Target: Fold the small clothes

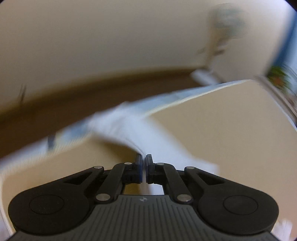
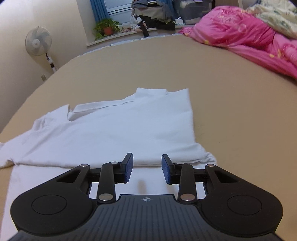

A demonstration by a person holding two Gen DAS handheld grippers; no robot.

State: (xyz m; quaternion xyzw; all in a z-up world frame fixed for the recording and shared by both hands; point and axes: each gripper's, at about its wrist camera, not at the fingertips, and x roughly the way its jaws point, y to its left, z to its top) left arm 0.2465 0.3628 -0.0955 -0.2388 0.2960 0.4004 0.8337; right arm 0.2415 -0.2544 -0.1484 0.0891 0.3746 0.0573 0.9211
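Observation:
A white shirt (image 2: 118, 129) lies partly folded on the tan bed (image 2: 232, 103), its collar end toward the far side. My right gripper (image 2: 147, 166) is open and empty, low over the shirt's near edge. My left gripper (image 1: 143, 157) is shut on a fold of the white shirt (image 1: 130, 122), holding it lifted above the bed (image 1: 222, 129). The left wrist view is heavily blurred by motion.
A pink quilt (image 2: 250, 37) is bunched at the bed's far right. A standing fan (image 2: 39, 41) is by the left wall. A potted plant (image 2: 106, 27) and a pile of clothes (image 2: 154, 16) sit on the window sill. The bed's left edge drops to the floor (image 1: 74, 103).

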